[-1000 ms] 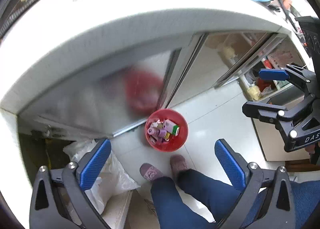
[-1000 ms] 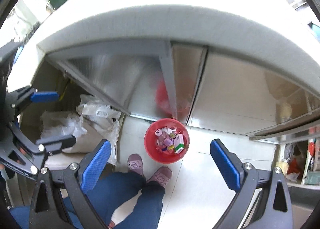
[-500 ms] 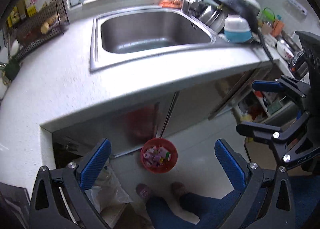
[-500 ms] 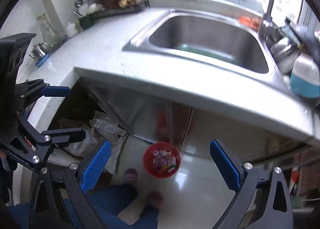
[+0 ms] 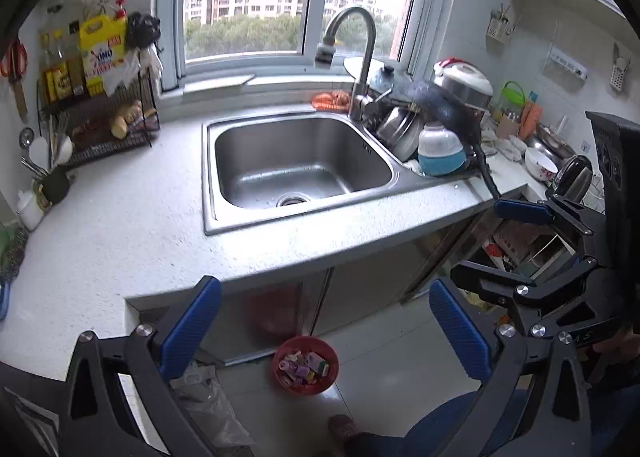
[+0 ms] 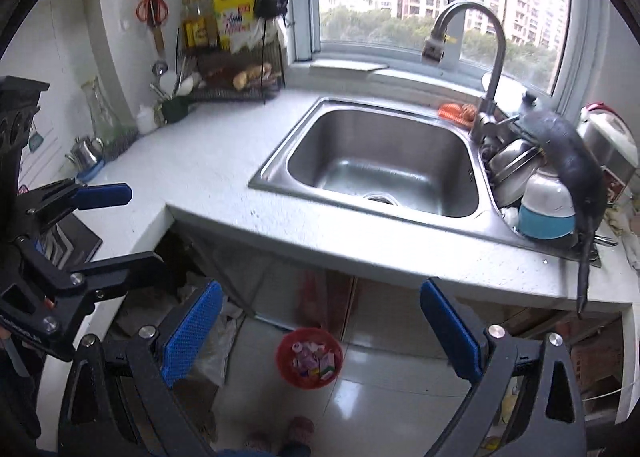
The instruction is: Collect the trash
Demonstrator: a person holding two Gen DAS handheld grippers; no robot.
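Note:
A red bin (image 5: 306,365) (image 6: 309,358) stands on the tiled floor below the counter edge, holding several small pink and green cartons. My left gripper (image 5: 326,327) is open and empty, held high above the counter front with the bin far below between its blue pads. My right gripper (image 6: 320,327) is likewise open with nothing in it. Each gripper shows in the other's view: the right gripper (image 5: 500,241) at the right edge, the left gripper (image 6: 116,223) at the left edge, both with fingers spread.
A steel sink (image 5: 296,161) sits in the white counter (image 5: 120,233), with a faucet (image 5: 352,57) behind and stacked dishes and a blue-white container (image 5: 440,155) to its right. A wire rack (image 5: 96,117) with bottles stands left. White bags (image 5: 204,397) lie on the floor. A person's slippers (image 6: 298,427) show below.
Both grippers have risen and tilted up from looking down at the bin and floor, so the sink, counter and window have come into view. The bin now looks smaller. Both stay open.

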